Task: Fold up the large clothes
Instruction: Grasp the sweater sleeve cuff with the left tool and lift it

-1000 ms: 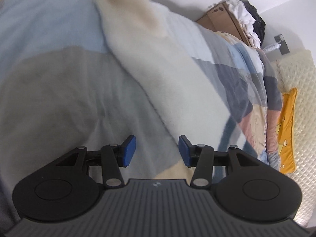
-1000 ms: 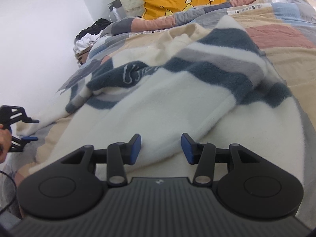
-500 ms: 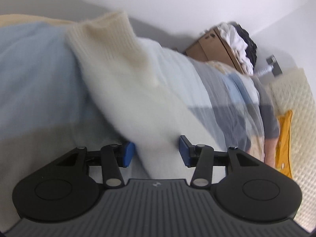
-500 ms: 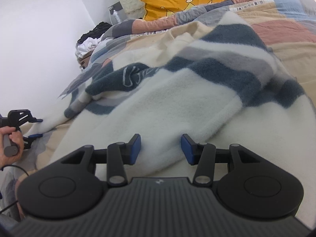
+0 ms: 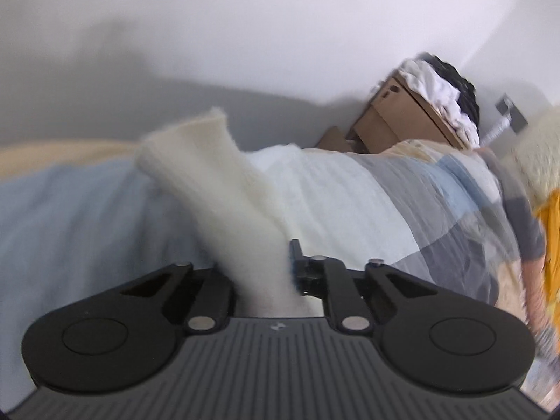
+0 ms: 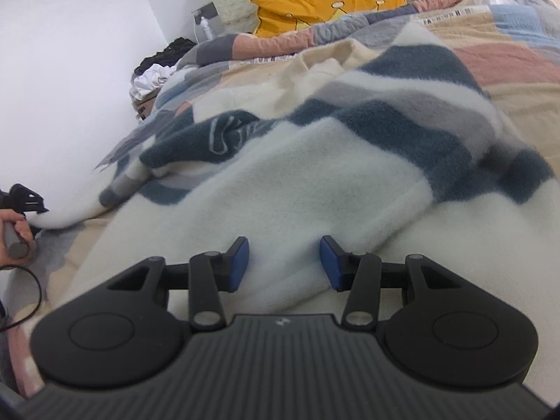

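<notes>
Cream fleece sleeve (image 5: 224, 192) runs between the closing jaws of the left gripper (image 5: 266, 273), pads pinching it, cardboard box (image 5: 395, 119) beyond. Right wrist view: right gripper (image 6: 284, 262) spread apart above the striped sweater (image 6: 315, 161) on the quilt (image 6: 507, 59); yellow pillow (image 6: 325, 3) behind.

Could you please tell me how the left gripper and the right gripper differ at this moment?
The left gripper has its jaws closing on the cream sleeve of the sweater, while the right gripper has its jaws apart, with nothing pinched. The left gripper works at the bed's edge near the wall; the right gripper hangs over the sweater's white body. Both are black, and both point down at the same sweater.
</notes>
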`<action>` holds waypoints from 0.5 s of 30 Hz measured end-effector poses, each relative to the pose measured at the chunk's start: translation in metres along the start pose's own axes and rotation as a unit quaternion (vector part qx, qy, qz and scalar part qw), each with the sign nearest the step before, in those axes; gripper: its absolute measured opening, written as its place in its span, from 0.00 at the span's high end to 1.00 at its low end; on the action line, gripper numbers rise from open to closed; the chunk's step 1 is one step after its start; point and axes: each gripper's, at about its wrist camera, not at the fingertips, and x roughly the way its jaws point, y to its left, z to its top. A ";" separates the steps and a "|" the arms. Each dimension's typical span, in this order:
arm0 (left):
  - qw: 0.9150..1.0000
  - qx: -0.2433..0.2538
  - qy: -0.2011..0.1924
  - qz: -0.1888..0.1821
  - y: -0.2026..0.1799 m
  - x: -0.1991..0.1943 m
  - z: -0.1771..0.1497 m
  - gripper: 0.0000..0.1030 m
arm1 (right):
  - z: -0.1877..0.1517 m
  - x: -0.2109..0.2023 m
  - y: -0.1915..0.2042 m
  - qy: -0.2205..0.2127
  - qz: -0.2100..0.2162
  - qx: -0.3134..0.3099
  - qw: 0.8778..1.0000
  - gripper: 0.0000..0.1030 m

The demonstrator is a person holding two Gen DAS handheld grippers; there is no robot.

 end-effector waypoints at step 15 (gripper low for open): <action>0.963 0.236 -0.107 -0.076 -0.137 -0.165 -0.001 0.91 | 0.004 -0.013 0.002 0.000 -0.003 0.003 1.000 0.53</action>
